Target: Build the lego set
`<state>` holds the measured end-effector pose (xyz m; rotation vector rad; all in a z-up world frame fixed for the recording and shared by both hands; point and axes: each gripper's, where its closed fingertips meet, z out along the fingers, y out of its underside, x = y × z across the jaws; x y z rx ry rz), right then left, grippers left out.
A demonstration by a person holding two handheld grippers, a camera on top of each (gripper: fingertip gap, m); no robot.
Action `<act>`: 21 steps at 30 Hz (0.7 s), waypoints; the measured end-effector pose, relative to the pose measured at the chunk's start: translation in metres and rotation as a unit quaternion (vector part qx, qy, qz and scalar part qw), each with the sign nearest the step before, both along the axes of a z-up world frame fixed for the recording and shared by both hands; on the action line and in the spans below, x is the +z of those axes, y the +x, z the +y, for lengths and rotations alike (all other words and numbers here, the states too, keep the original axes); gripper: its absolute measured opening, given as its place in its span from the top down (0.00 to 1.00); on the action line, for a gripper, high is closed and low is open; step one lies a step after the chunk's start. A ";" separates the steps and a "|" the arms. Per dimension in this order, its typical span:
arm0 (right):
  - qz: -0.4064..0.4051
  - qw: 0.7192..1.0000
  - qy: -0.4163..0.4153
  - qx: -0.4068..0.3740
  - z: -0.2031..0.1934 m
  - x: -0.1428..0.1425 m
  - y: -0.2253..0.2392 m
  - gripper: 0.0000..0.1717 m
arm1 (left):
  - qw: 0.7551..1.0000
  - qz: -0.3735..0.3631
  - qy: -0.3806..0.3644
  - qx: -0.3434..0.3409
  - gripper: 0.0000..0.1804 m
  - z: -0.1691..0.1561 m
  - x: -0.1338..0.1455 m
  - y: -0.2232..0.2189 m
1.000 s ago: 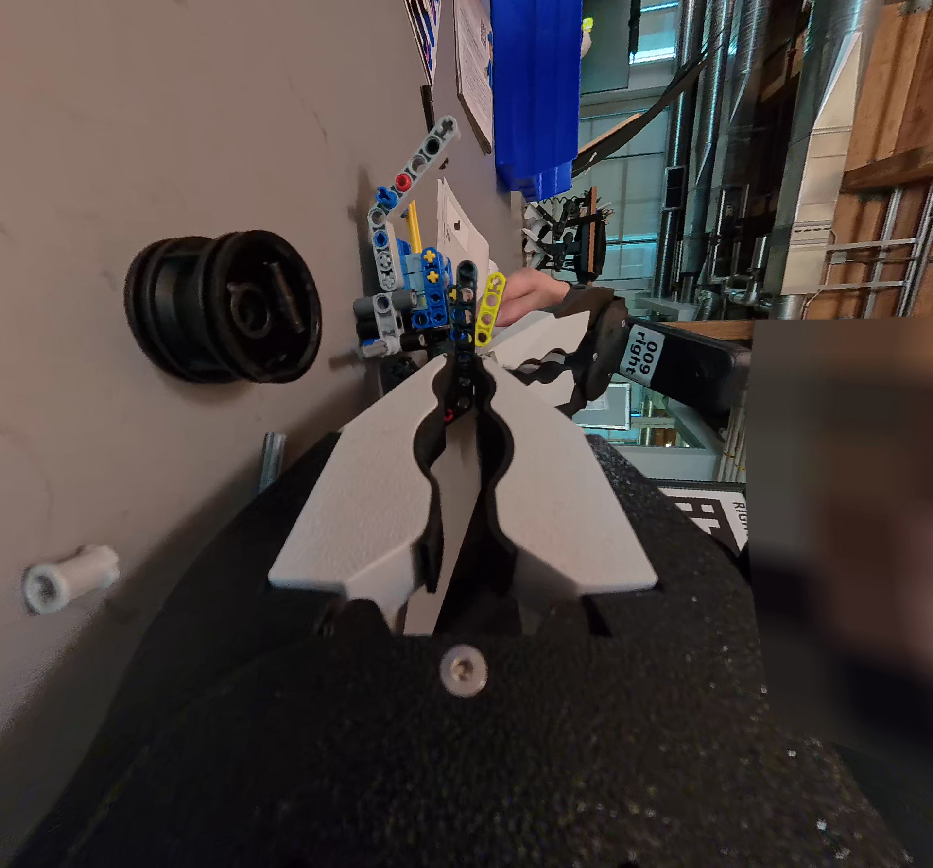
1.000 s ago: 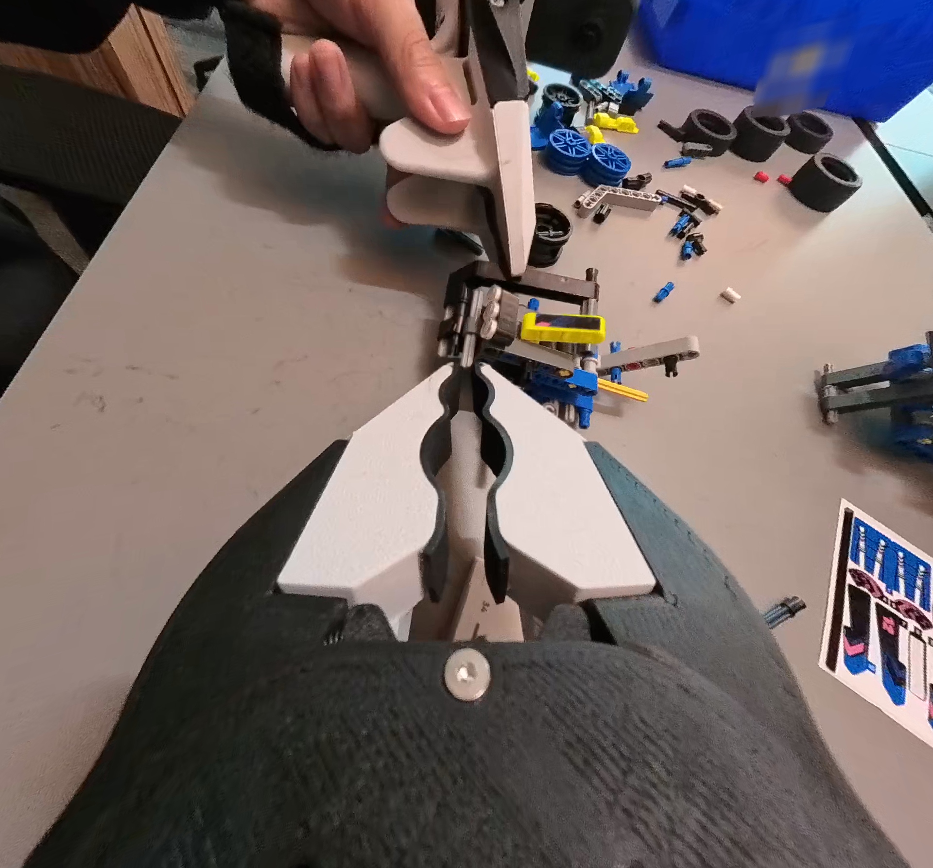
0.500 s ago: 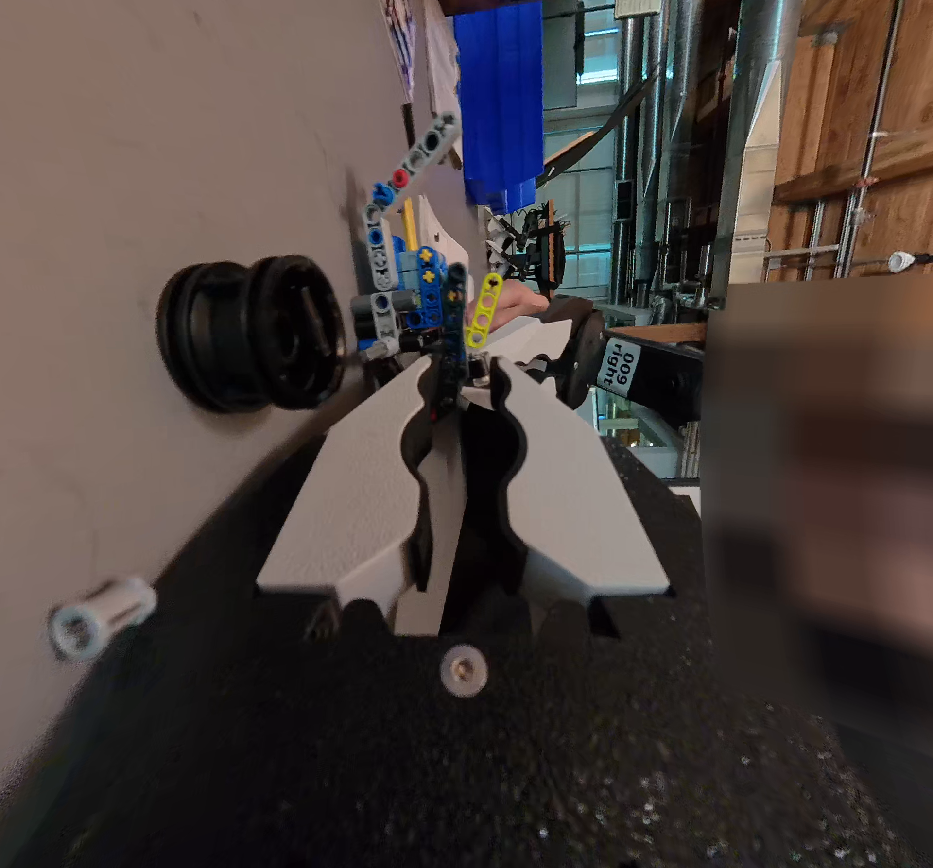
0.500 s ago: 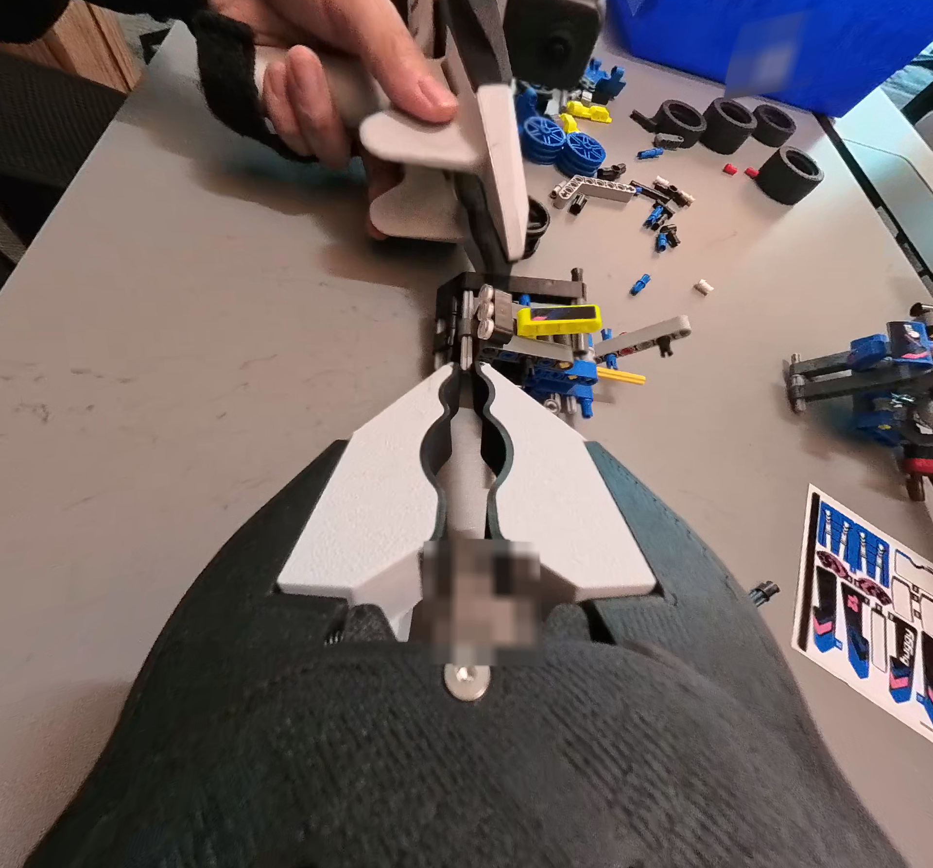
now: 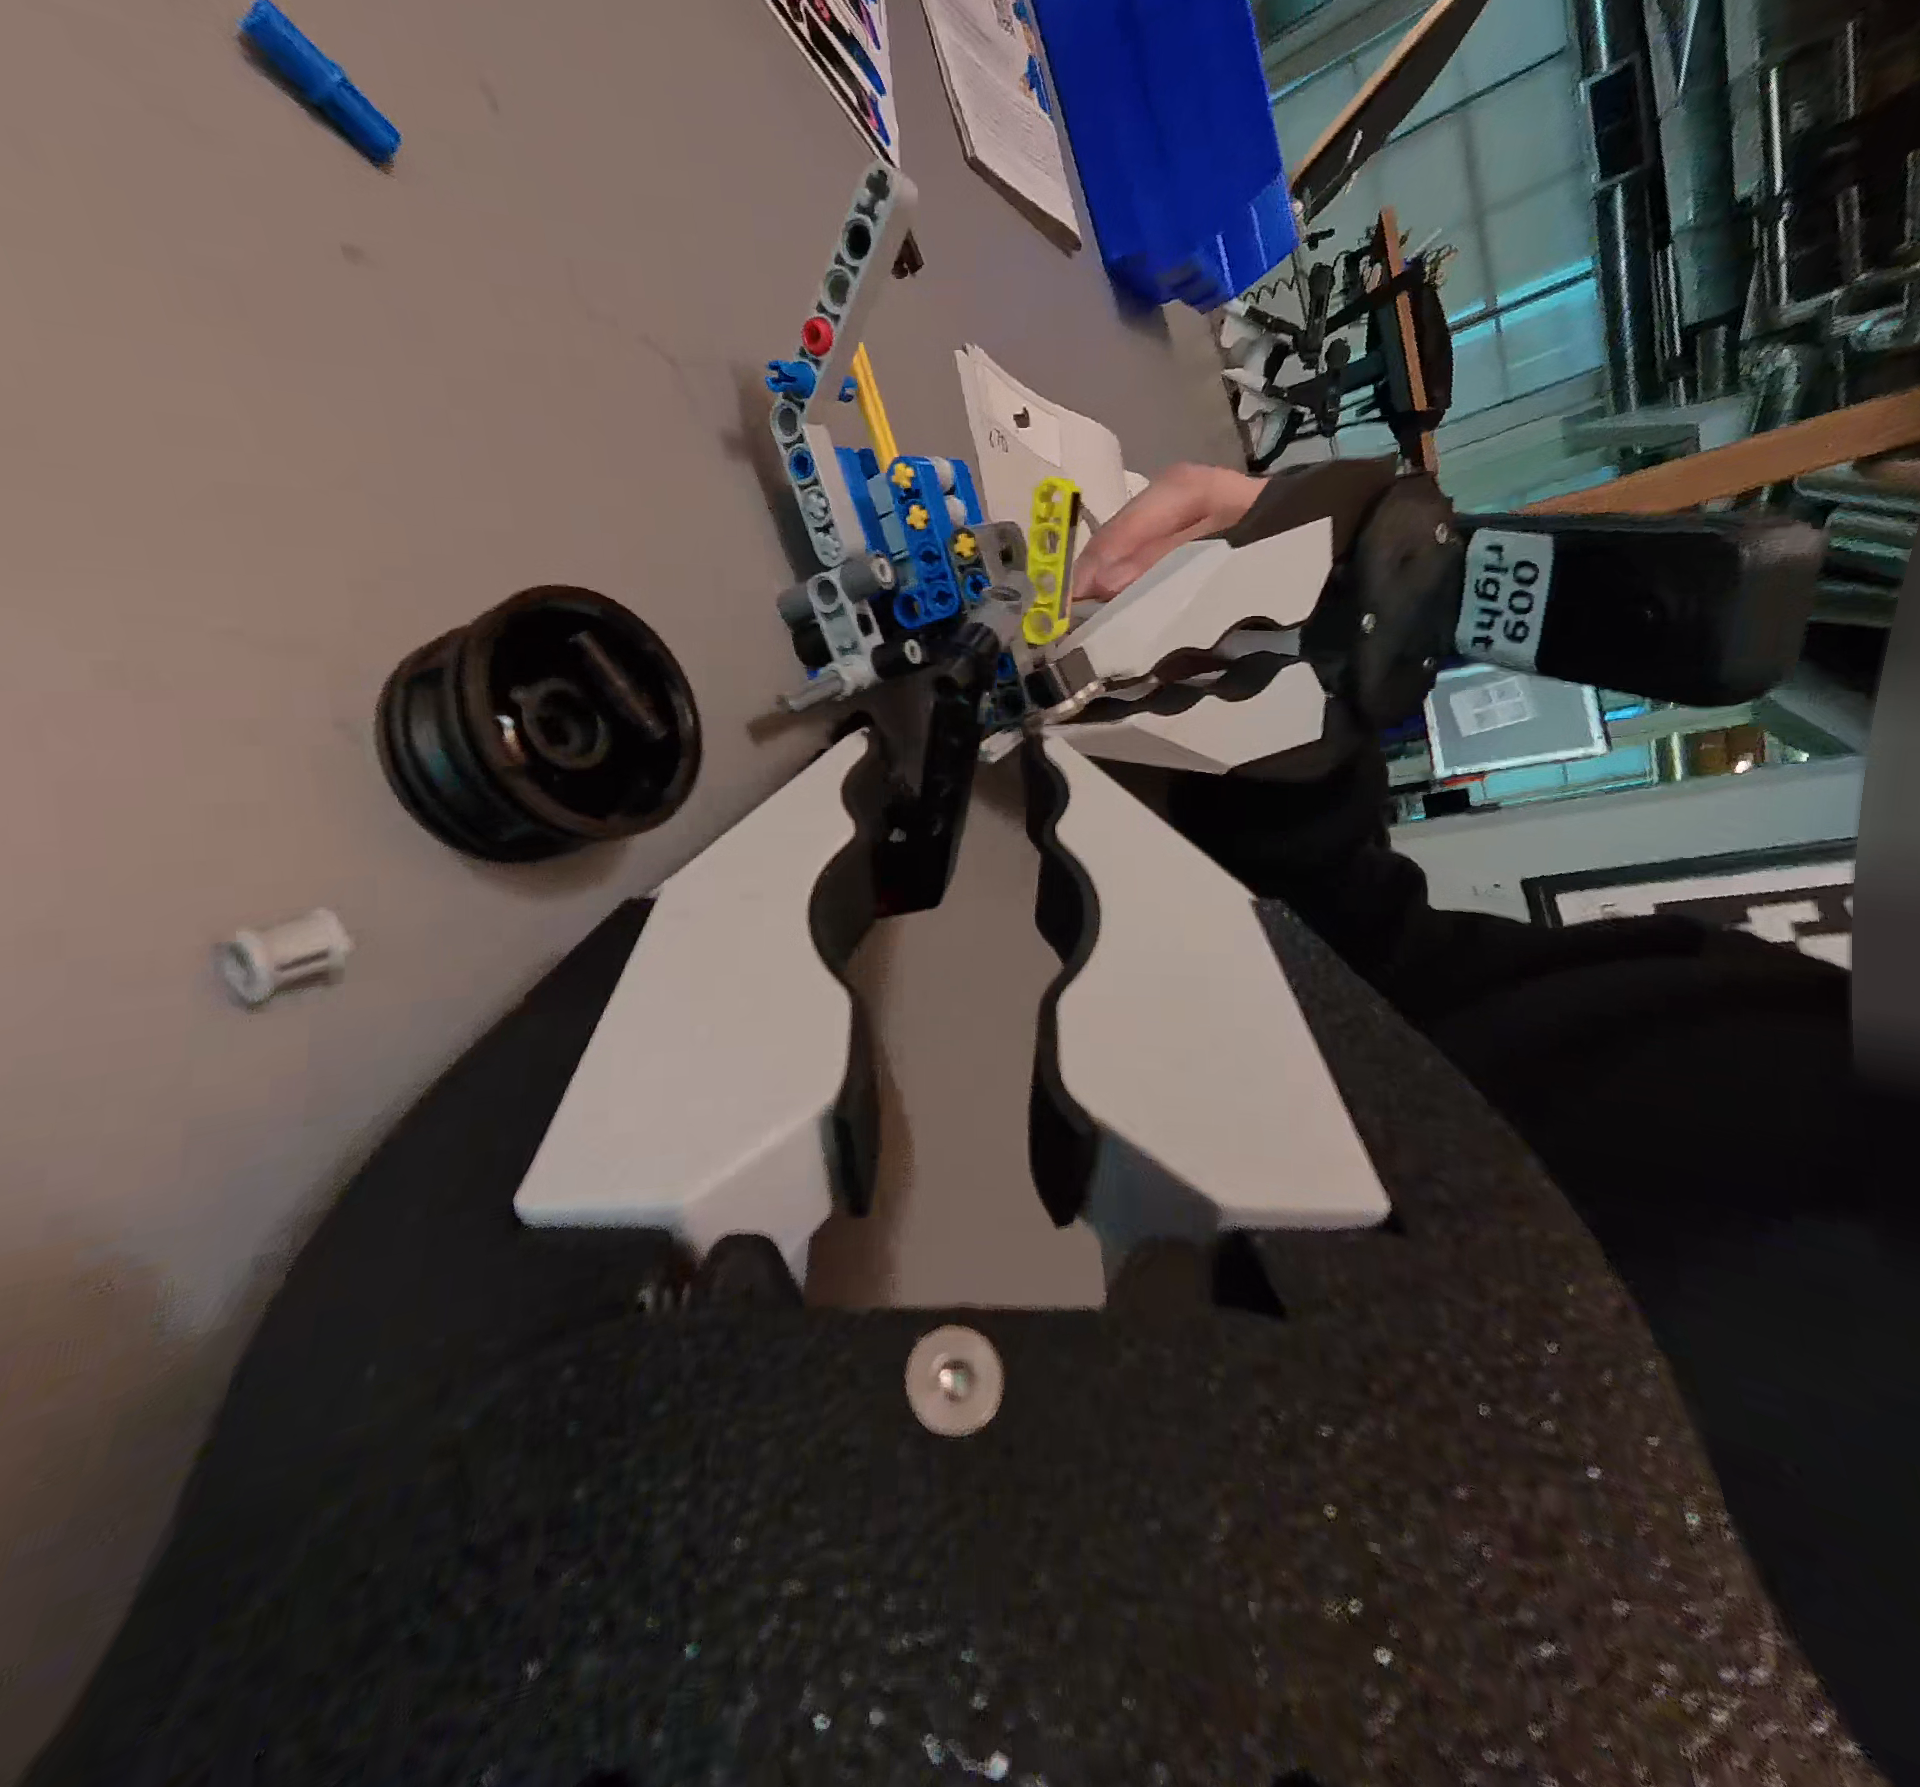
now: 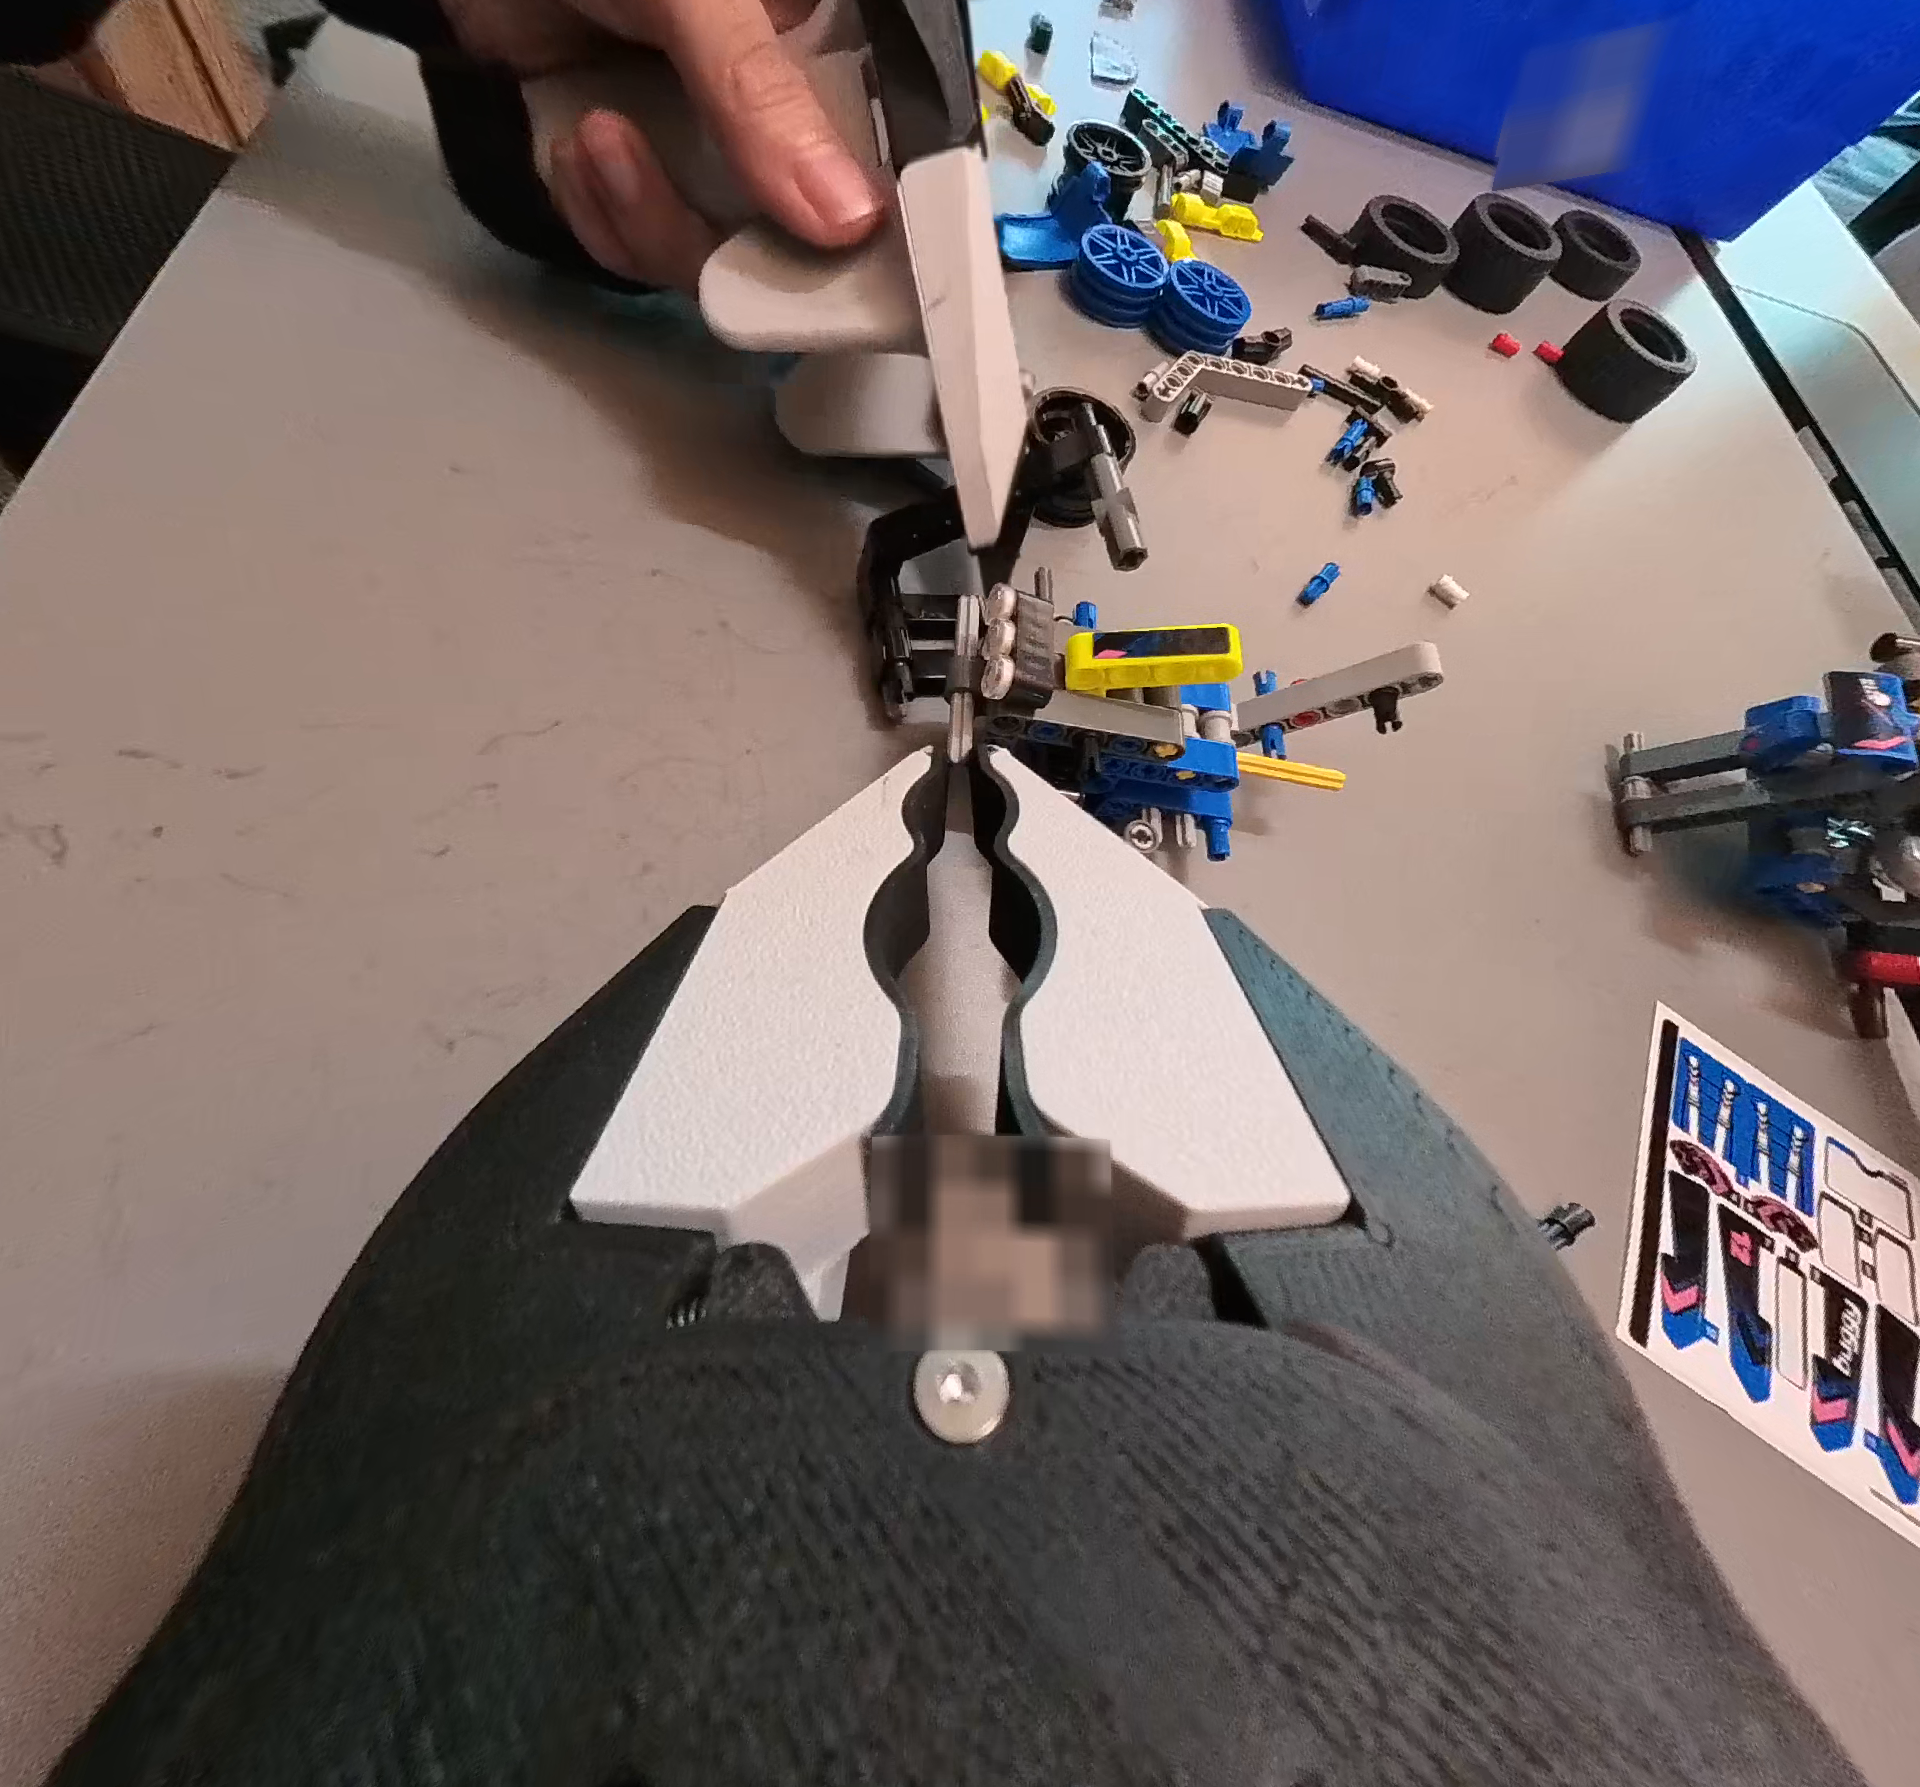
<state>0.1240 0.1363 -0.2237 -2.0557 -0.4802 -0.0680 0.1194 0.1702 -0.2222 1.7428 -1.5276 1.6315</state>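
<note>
A small blue, grey and yellow brick model lies on the grey table. My right gripper is shut on a thin grey axle that sticks out of the model's near end. My left gripper is open. A black beam of the model lies between its fingers against the left one, with a gap to the right one. In the right wrist view the left gripper comes from above, held by a hand, its tip at the black beam. The right gripper also shows in the left wrist view.
A black wheel with an axle lies just behind the model. Blue wheels, black tyres and loose pins lie farther back. A blue bin stands at the back right. A second blue model and a sticker sheet lie at the right. The left gripper's tips are roughly 4 centimetres from the right gripper's.
My left gripper's jaws have opened off the black beam they were shut on. The beam stays between the fingers. My right gripper has stayed shut on the grey axle.
</note>
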 end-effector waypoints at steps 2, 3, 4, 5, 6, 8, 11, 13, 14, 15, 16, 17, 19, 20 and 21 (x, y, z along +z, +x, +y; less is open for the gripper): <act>-0.002 1.000 0.000 0.000 0.000 0.000 0.000 0.99 | 1.000 -0.012 -0.004 -0.025 0.87 0.001 0.002 -0.004; -0.003 1.000 0.000 0.001 0.000 0.000 -0.001 0.99 | 0.999 -0.016 0.002 -0.039 0.86 0.001 0.002 -0.007; -0.004 1.000 -0.001 0.003 0.000 -0.001 -0.001 0.99 | 0.998 -0.024 0.021 -0.057 0.84 0.002 0.001 -0.012; -0.005 1.000 -0.001 0.005 0.000 -0.001 -0.002 0.99 | 0.995 -0.035 0.053 -0.075 0.84 0.004 -0.003 -0.017; -0.006 1.000 -0.001 0.006 -0.001 -0.001 -0.002 0.99 | 0.991 -0.050 0.088 -0.088 0.84 0.007 -0.007 -0.020; -0.005 1.000 -0.002 0.007 -0.001 -0.001 -0.003 0.99 | 0.980 -0.089 0.142 -0.103 0.86 0.010 -0.009 -0.023; -0.004 1.000 -0.003 0.009 -0.001 -0.001 -0.003 0.99 | 0.967 -0.137 0.183 -0.113 0.89 0.009 -0.004 -0.023; -0.005 1.000 -0.004 0.010 -0.001 -0.002 -0.004 0.99 | 0.961 -0.151 0.202 -0.117 0.91 0.009 -0.004 -0.021; -0.006 1.000 -0.003 0.011 -0.001 -0.002 -0.004 0.99 | 0.959 -0.154 0.204 -0.124 0.91 0.008 -0.004 -0.022; -0.008 1.000 -0.003 0.010 -0.001 -0.002 -0.004 0.99 | 0.958 -0.152 0.206 -0.130 0.91 0.007 -0.006 -0.022; -0.010 1.000 -0.002 0.011 -0.001 -0.001 -0.004 0.99 | 0.957 -0.148 0.208 -0.136 0.91 0.007 -0.007 -0.022; -0.012 1.000 -0.001 0.013 -0.001 -0.001 -0.004 0.99 | 0.957 -0.145 0.209 -0.142 0.90 0.006 -0.009 -0.023; -0.017 1.000 0.002 0.013 -0.001 -0.001 -0.004 0.99 | 0.956 -0.142 0.211 -0.149 0.91 0.004 -0.011 -0.023; -0.021 1.000 0.005 0.013 -0.001 -0.001 -0.004 0.99 | 0.955 -0.143 0.212 -0.152 0.92 0.003 -0.011 -0.023; -0.026 1.000 0.007 0.013 -0.001 0.000 -0.004 0.99 | 0.954 -0.144 0.211 -0.154 0.94 0.003 -0.011 -0.024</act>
